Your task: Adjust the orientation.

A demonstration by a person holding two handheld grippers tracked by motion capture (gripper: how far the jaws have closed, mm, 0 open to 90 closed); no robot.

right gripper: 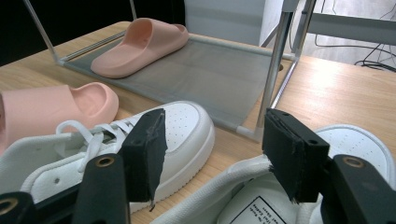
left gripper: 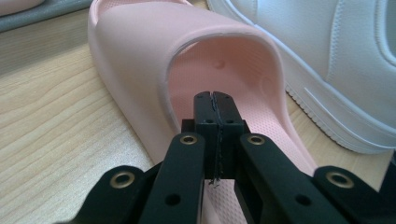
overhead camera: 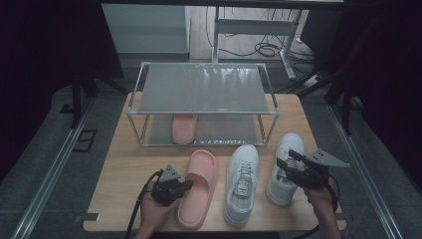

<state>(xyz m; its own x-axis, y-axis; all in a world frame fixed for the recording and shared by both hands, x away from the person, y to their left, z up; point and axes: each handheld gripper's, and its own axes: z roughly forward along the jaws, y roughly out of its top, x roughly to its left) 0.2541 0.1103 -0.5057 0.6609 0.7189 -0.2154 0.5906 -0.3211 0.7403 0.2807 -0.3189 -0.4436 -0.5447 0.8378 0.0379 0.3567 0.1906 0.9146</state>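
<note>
A pink slide (overhead camera: 199, 186) lies on the wooden table, toe toward the rack. My left gripper (overhead camera: 186, 185) is shut with nothing between its pads. In the left gripper view, its tips (left gripper: 215, 95) sit just over the footbed, at the mouth of the slide's strap (left gripper: 140, 56). Two white sneakers stand to the right, the left one (overhead camera: 242, 181) beside the slide and the right one (overhead camera: 291, 142) farther out. My right gripper (overhead camera: 284, 158) hovers open over the right sneaker's collar (right gripper: 359, 140), its pads (right gripper: 289, 149) clear of it. A second pink slide (overhead camera: 184, 127) rests on the rack's lower shelf.
A two-tier metal rack (overhead camera: 204, 94) stands at the back of the table, its top shelf bare. One rack leg (right gripper: 275, 70) rises close behind the sneakers. Bare wood (overhead camera: 124, 169) lies left of the slide. Floor cables (overhead camera: 263, 50) run behind the table.
</note>
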